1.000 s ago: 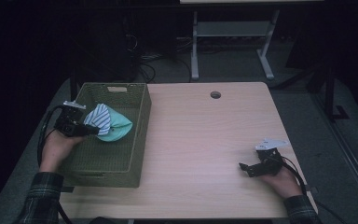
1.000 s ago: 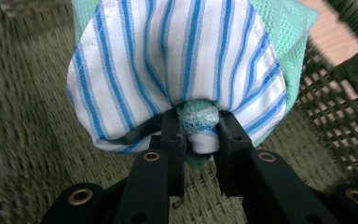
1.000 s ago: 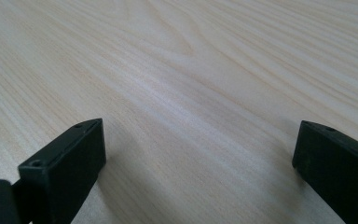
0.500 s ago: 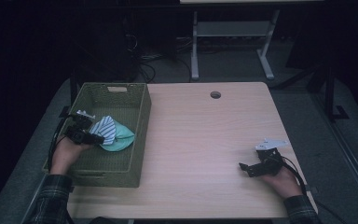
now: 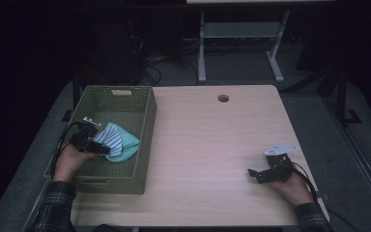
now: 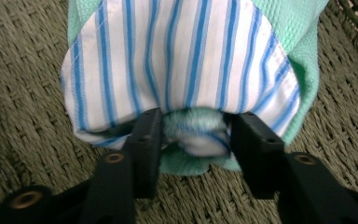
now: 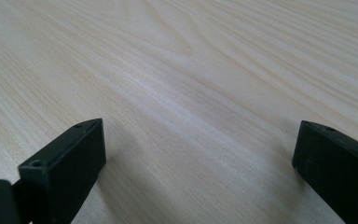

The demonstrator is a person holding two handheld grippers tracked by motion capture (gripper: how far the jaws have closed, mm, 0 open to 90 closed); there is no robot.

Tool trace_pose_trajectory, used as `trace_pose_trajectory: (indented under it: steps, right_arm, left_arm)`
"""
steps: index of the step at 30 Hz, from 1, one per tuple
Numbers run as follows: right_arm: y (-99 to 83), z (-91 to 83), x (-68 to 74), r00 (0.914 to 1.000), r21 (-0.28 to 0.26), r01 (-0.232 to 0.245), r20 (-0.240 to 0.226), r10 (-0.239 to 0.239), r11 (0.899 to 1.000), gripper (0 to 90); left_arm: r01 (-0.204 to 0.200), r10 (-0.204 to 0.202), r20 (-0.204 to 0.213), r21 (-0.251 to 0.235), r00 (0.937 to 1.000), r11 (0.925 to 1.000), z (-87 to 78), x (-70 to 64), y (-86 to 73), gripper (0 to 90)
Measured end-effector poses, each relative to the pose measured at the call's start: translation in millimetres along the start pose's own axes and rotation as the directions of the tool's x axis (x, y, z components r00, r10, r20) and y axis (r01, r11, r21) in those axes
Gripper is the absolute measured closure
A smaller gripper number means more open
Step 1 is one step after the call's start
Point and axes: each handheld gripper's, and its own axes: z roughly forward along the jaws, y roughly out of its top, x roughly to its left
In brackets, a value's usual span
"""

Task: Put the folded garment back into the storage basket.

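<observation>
The left gripper (image 5: 105,149) is seen low inside the woven green basket (image 5: 145,125), carried by the left hand (image 5: 70,162), and its jaws are closed part-way on a bunched fold of cloth. In the left gripper view the left gripper (image 6: 193,135) has the fold pinched between its two black jaws: a striped blue-and-white cloth (image 6: 182,60) spreads out just ahead of the jaw tips, and a mint-green cloth (image 6: 307,56) is wrapped behind and beneath it, so that both are caught in the grip. The bundle (image 5: 118,142) is found directly in front of the left gripper, resting on the basket floor, with the basket's right wall just beyond it. The right gripper (image 5: 252,173) is held by the right hand (image 5: 294,188) well apart from the basket, low over the wooden table (image 5: 212,145) near its front right corner. In the right gripper view the right gripper (image 7: 198,154) is shown with jaws spread wide, nothing is held between them, and only bare wood grain is seen ahead of the tips
</observation>
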Motion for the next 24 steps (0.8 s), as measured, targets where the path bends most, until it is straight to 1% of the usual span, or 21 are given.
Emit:
trace_pose_trajectory:
  steps: [1,2,3,6,8,10,11,12,13,16,17,19,20,21,23,24]
  right_arm:
    - [0.0,0.0,0.0,1.0000,0.000,0.000,0.000,0.000,1.000,2.2]
    - [0.0,-0.1,0.1,1.0000,0.000,-0.001,0.000,0.001,1.000,2.2]
    - [0.0,-0.1,0.1,1.0000,0.001,-0.002,0.001,0.002,1.000,2.2]
    - [0.0,-0.1,0.1,1.0000,0.000,-0.001,0.001,0.001,1.000,2.2]
    - [-0.1,-0.2,0.4,1.0000,0.003,-0.006,0.000,0.006,1.000,2.2]
    - [-0.1,-0.2,0.4,1.0000,0.003,-0.005,0.000,0.005,1.000,2.2]
    - [-0.1,-0.2,0.3,1.0000,0.002,-0.004,0.000,0.004,1.000,2.2]
    - [-0.1,-0.2,0.3,1.0000,0.002,-0.004,0.000,0.004,1.000,2.2]
    - [-0.1,-0.2,0.3,1.0000,0.002,-0.005,0.000,0.005,1.000,2.1]
    - [0.0,-0.1,0.2,1.0000,0.002,-0.004,-0.001,0.004,1.000,2.2]
    - [0.1,0.0,0.2,1.0000,0.002,-0.004,0.000,0.004,1.000,2.1]
    - [0.1,0.0,0.2,1.0000,0.002,-0.004,0.000,0.004,1.000,2.1]
    - [0.0,0.0,0.2,1.0000,0.001,-0.004,0.000,0.004,1.000,2.1]
    - [0.1,-0.1,0.3,1.0000,0.002,-0.005,0.000,0.005,1.000,2.1]
    - [0.1,0.0,0.2,1.0000,0.002,-0.004,0.000,0.004,1.000,2.1]
    - [0.1,0.0,0.2,1.0000,0.002,-0.004,0.000,0.004,1.000,2.1]
  left_arm:
    - [0.000,0.000,0.000,0.000,1.0000,1.0000,0.0,0.0,0.0,46.2]
    - [-0.004,0.004,-0.004,-0.007,1.0000,1.0000,-0.2,0.1,0.1,46.2]
    - [-0.001,0.001,-0.015,-0.013,0.9999,0.9999,-0.8,-0.3,0.2,41.0]
    - [-0.006,0.005,-0.016,-0.024,0.9999,0.9997,-1.8,-0.3,0.5,34.7]
    - [-0.017,0.016,-0.007,-0.047,0.9998,0.9987,-2.1,-0.9,1.5,28.7]
    - [-0.020,0.019,-0.006,-0.055,0.9998,0.9983,-2.5,-1.6,1.8,27.2]
    - [-0.023,0.022,-0.008,-0.065,0.9997,0.9976,-4.2,-2.7,3.2,23.0]
    - [-0.023,0.022,-0.008,-0.065,0.9997,0.9976,-4.2,-2.7,3.2,21.6]
    - [-0.023,0.022,-0.011,-0.086,0.9997,0.9960,-7.2,-3.8,4.4,20.1]
    - [-0.024,0.024,-0.004,-0.095,0.9997,0.9952,-10.7,-5.2,6.0,17.6]
    - [-0.032,0.032,-0.001,-0.101,0.9995,0.9943,-14.5,-7.5,8.4,17.2]
    - [-0.034,0.034,0.000,-0.105,0.9994,0.9939,-16.0,-8.9,9.9,17.0]
    - [-0.038,0.038,0.002,-0.116,0.9993,0.9925,-19.6,-12.4,13.4,16.3]
    - [-0.038,0.038,0.002,-0.116,0.9993,0.9925,-19.6,-12.4,13.4,16.3]
    - [-0.050,0.052,0.013,-0.139,0.9986,0.9890,-25.9,-19.3,18.9,16.3]
    - [-0.050,0.052,0.013,-0.139,0.9986,0.9890,-25.9,-19.3,18.9,16.3]
